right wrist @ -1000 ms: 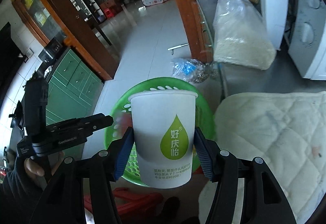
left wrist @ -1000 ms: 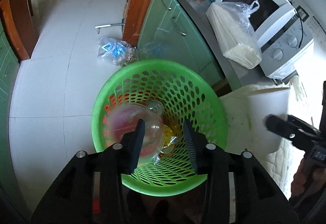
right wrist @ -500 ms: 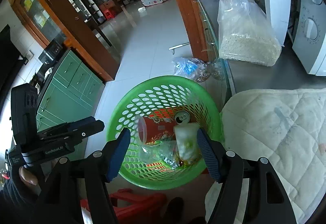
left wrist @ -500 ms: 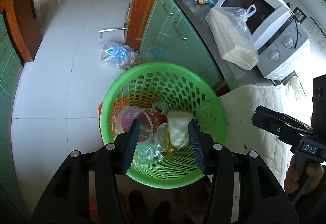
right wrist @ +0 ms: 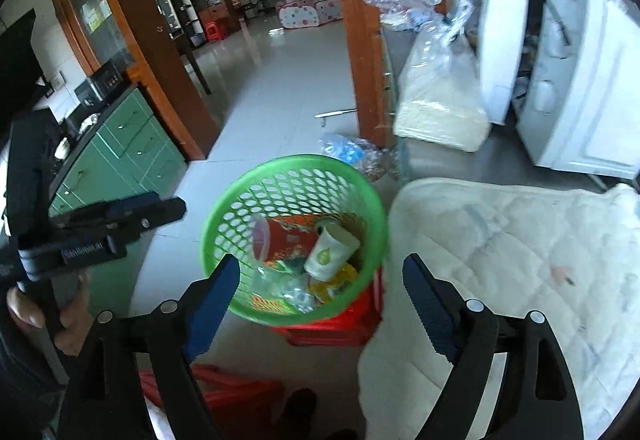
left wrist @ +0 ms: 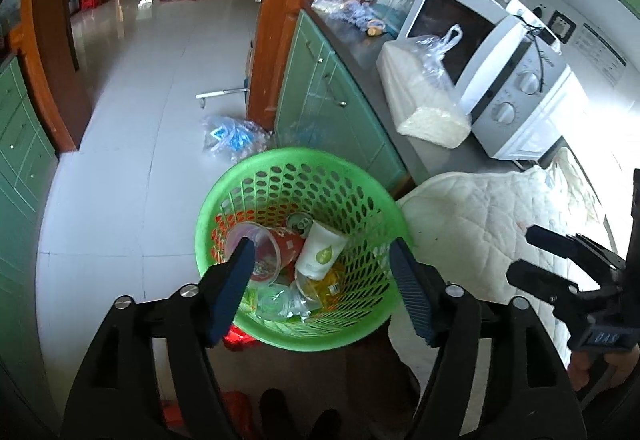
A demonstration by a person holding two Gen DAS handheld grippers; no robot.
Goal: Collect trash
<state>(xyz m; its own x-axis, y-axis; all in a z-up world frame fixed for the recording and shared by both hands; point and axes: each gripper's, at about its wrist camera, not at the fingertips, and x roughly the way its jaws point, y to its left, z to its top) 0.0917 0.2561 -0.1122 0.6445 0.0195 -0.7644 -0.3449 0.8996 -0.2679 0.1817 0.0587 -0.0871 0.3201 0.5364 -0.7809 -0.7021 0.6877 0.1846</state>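
Note:
A green perforated basket (left wrist: 362, 175) stands on a red stool (right wrist: 344, 328) beside the counter; it also shows in the right wrist view (right wrist: 224, 195). Inside lie a white paper cup with a green drop logo (left wrist: 322, 254), also in the right wrist view (right wrist: 330, 252), a red cup (left wrist: 286, 244), a can (left wrist: 300, 220) and clear plastic trash (left wrist: 276, 300). My left gripper (left wrist: 322, 290) is open and empty above the basket. My right gripper (right wrist: 322, 300) is open and empty above the basket's near right side.
A quilted white cloth (left wrist: 500, 207) covers the counter to the right. A bag of rice (left wrist: 424, 95) and a white microwave (left wrist: 500, 79) stand behind it. A plastic bag (left wrist: 232, 133) lies on the tiled floor by green cabinets (left wrist: 332, 107).
My right gripper let go of the white paper cup, which now lies in the basket. Both grippers have risen and pulled back, jaws wider open.

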